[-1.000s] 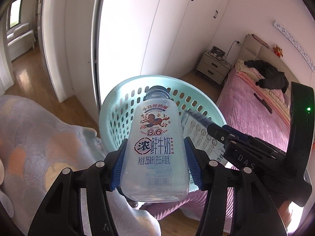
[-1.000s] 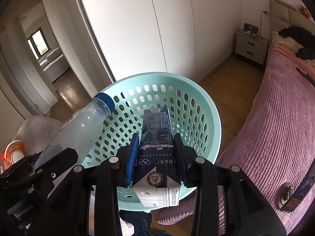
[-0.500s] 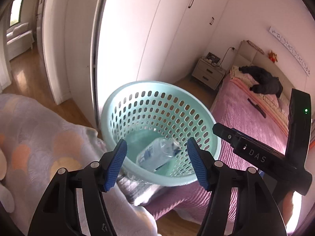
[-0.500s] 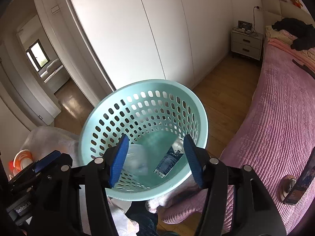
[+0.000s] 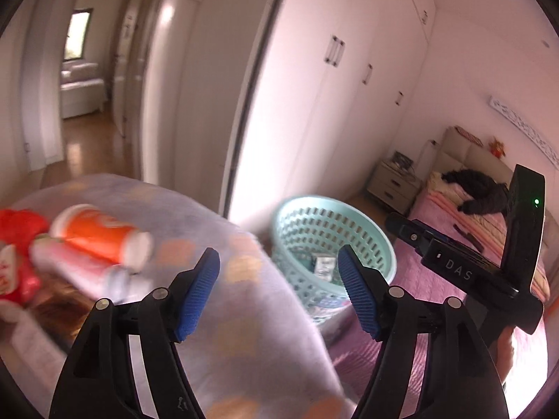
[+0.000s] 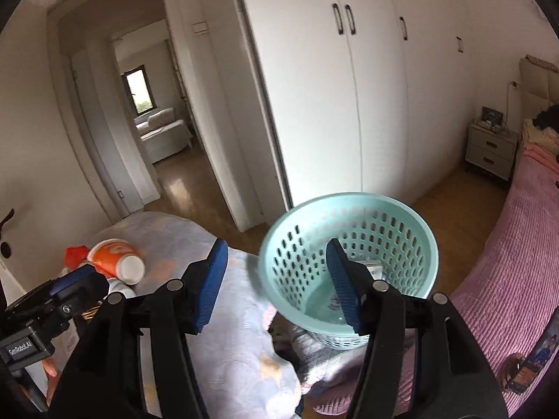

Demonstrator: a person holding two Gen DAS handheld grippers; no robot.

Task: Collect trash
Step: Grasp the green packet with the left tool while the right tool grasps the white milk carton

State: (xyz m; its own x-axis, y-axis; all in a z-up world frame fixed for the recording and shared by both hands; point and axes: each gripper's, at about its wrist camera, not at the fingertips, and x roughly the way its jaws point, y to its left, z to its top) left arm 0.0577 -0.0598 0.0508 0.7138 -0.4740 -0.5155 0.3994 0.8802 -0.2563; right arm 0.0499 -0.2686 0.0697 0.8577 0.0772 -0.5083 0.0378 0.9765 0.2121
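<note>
A mint perforated basket (image 5: 380,244) (image 6: 412,230) stands beside the pink bed and holds the dropped carton (image 5: 323,265) (image 6: 372,266); the milk bottle in it is barely visible. My left gripper (image 5: 279,293) is open and empty, up and left of the basket. My right gripper (image 6: 277,286) is open and empty, above the basket's left rim. An orange paper cup (image 5: 101,235) (image 6: 117,262) lies on its side on the patterned blanket (image 5: 244,331) (image 6: 223,314), with a pale tube (image 5: 80,269) and a red wrapper (image 5: 17,244) (image 6: 75,255) next to it.
The pink bed (image 6: 517,265) runs along the right with dark clothes (image 5: 478,192) at its head. White wardrobes (image 6: 349,87) fill the back wall, a nightstand (image 6: 491,153) is beside them. An open doorway (image 6: 150,129) leads out at the left.
Both grippers opened and dropped the bottle and carton into the basket, then pulled back and swung left, bringing the cup and other litter on the blanket into view.
</note>
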